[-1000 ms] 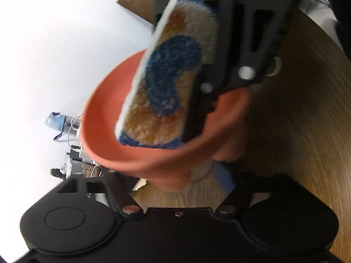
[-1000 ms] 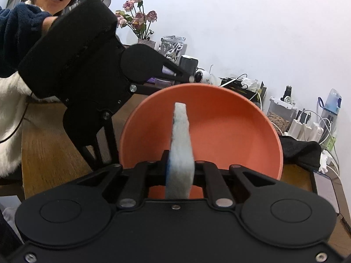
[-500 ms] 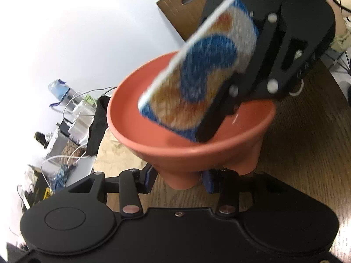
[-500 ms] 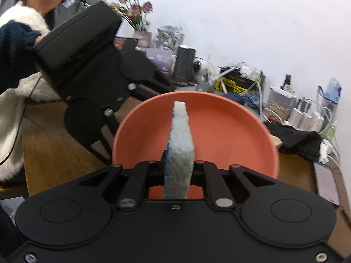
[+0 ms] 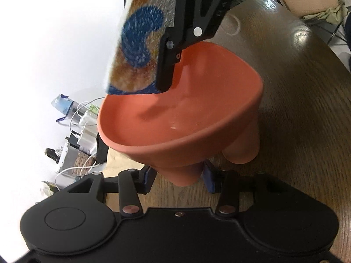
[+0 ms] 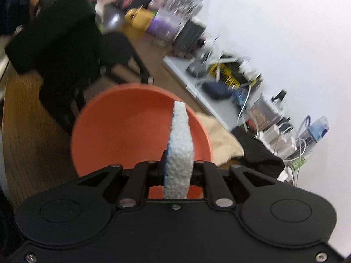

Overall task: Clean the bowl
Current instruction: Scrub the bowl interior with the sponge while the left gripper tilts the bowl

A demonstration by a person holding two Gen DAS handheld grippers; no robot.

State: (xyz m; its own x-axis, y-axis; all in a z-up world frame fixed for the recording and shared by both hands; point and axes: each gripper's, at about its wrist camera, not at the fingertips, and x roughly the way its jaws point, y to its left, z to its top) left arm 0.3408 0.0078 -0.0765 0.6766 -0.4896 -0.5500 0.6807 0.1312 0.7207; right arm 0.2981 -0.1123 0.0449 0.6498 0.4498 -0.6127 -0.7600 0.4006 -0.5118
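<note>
A: Start at the claws. What is each one doing?

B: The right gripper [image 6: 178, 171] is clamped on the sponge [image 6: 179, 153], which stands edge-on between its fingers and points toward twelve o'clock in the right wrist view. The left gripper [image 5: 177, 177] has its blue pads on either side of one stubby foot under the bowl [image 5: 182, 114]. They look pressed to it, so I judge it is gripping the bowl by that foot.

A: And where is the bowl?

B: Held up off the wooden table [image 5: 307, 100], tilted, its opening facing the sponge. In the left wrist view the sponge's patterned blue and orange face hangs at eleven o'clock, over the far rim. I cannot tell whether it touches the rim or sits just above it.

A: Anything left inside?

B: A few pale specks on the floor of the bowl, near six o'clock of the inner surface. So the wiping is not finished, I would say.

A: How should the stroke go?

B: Bring the sponge down to those specks and turn a broad face against the wall instead of the thin edge. Press gently: a single foot is a small handle, and a hard push could twist the bowl out. The beige cloth [image 6: 221, 140] lies at three o'clock beyond the bowl.
</note>
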